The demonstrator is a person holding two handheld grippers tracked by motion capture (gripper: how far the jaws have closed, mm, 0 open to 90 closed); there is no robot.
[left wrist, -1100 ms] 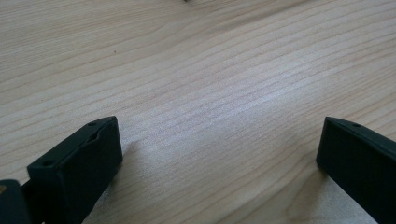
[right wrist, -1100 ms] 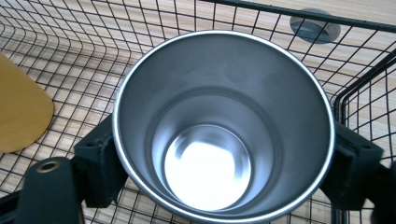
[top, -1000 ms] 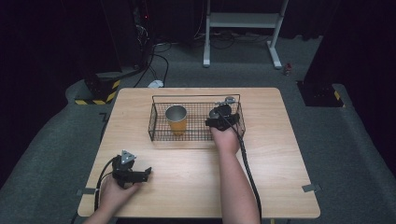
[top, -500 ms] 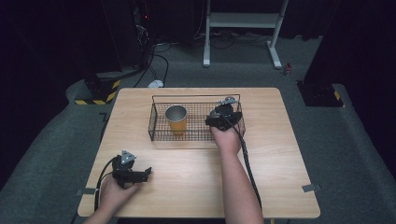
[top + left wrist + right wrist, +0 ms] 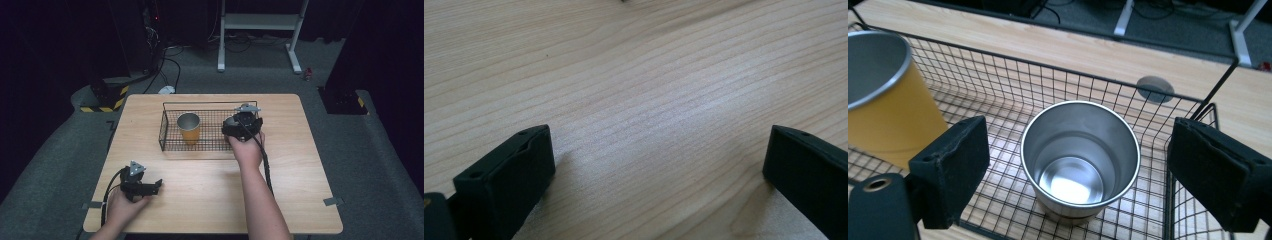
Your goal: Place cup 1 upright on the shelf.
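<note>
Pale wood-grain tabletop (image 5: 210, 175); black wire basket (image 5: 1168, 90) holds shiny round steel cup (image 5: 1080, 157), upright between released right tongs (image 5: 1078, 170); left tongs (image 5: 659, 170) released.

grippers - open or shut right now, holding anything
Left gripper: open, empty, over the bare table.
Right gripper: open, holding nothing, jaws either side of the steel cup in the basket.

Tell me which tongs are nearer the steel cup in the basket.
Right. The right tongs hang open over the steel cup inside the basket, a jaw on either side of it. The left tongs rest open on the table's near left part, far from it.
</note>
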